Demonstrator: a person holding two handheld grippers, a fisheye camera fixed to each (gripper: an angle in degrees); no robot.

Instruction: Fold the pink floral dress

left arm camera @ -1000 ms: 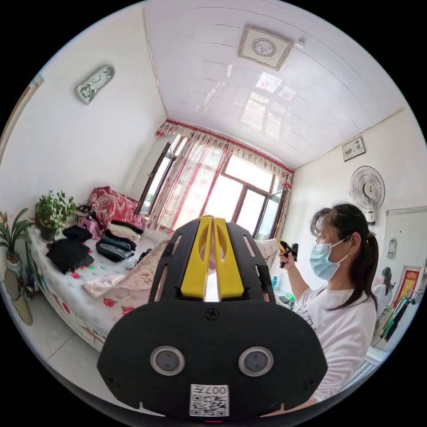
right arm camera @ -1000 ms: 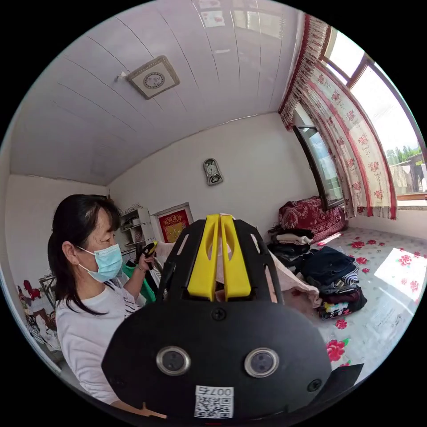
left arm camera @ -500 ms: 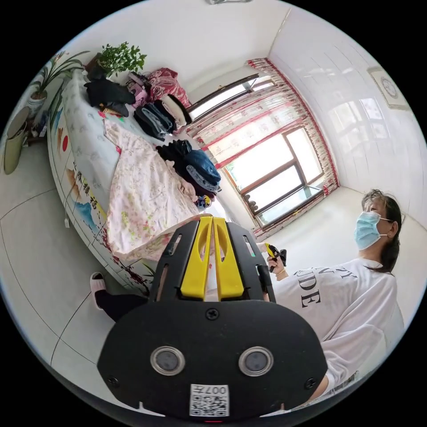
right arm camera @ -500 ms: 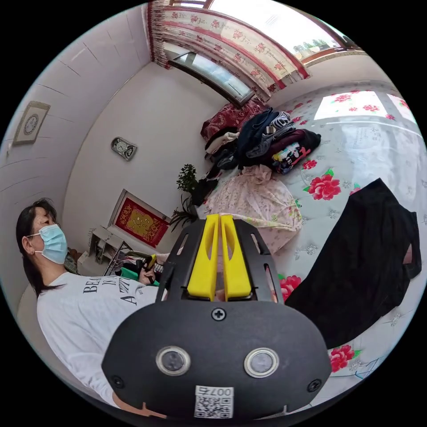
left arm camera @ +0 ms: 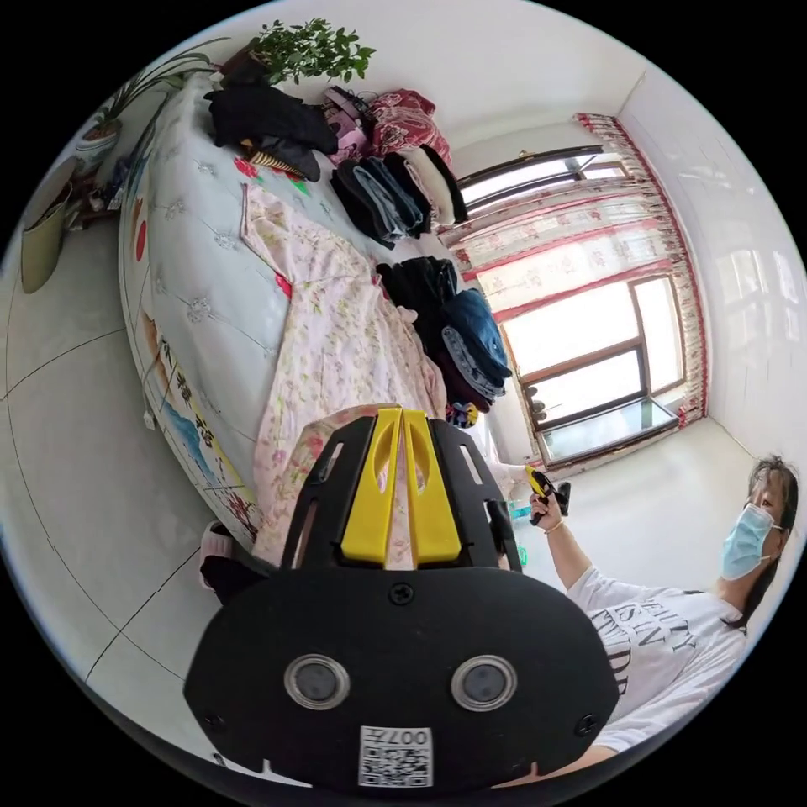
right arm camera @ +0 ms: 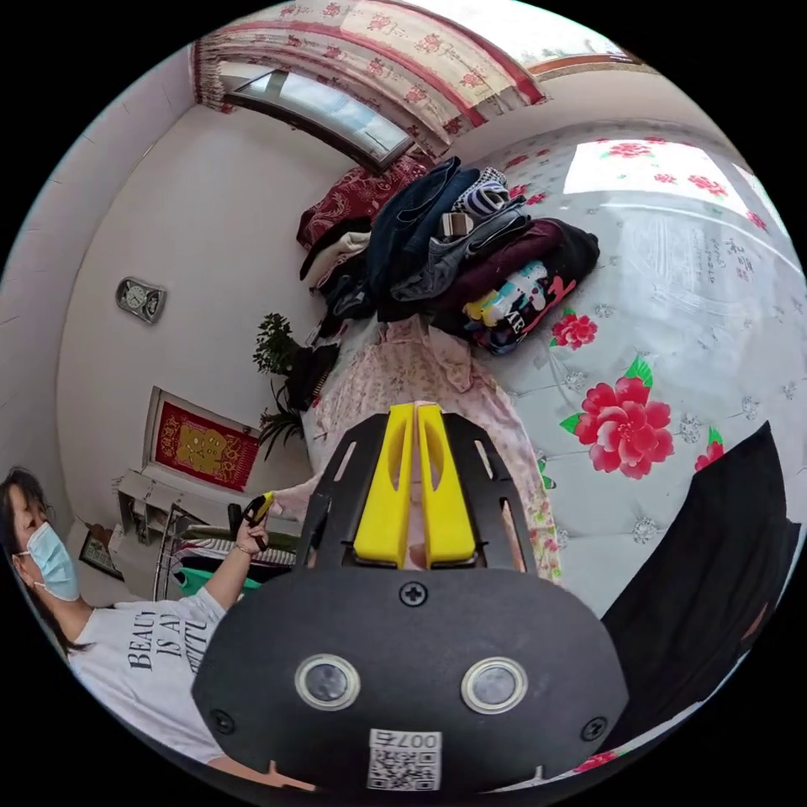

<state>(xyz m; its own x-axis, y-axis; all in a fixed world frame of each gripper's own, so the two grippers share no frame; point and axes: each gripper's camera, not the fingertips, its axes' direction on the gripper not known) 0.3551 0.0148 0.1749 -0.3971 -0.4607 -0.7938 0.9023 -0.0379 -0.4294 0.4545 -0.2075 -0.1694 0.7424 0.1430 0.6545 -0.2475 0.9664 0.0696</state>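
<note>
The pink floral dress (left arm camera: 328,336) lies stretched lengthwise along the bed (left arm camera: 185,277), its near end hanging over the bed's edge. My left gripper (left arm camera: 402,416) is shut on that near end, with pink cloth showing between the yellow jaws. In the right gripper view the dress (right arm camera: 420,370) runs away from me toward the clothes heap. My right gripper (right arm camera: 414,412) is shut on its near edge, cloth pinched between the jaws. Each view also shows the other gripper held in the person's hand: the right gripper (left arm camera: 542,487) and the left gripper (right arm camera: 256,508).
A heap of dark clothes (right arm camera: 471,244) and a row of folded piles (left arm camera: 387,193) lie beside the dress. A black garment (right arm camera: 714,546) is spread on the flowered sheet (right arm camera: 689,277). Potted plants (left arm camera: 303,50) stand at the bed's end. The person in a white T-shirt (left arm camera: 664,647) stands on the tiled floor (left arm camera: 76,420).
Both cameras have tipped down from the ceiling toward the bed. The dress, held up a second ago, has been lowered and now lies spread flat on the bed. Both grippers stay shut on it.
</note>
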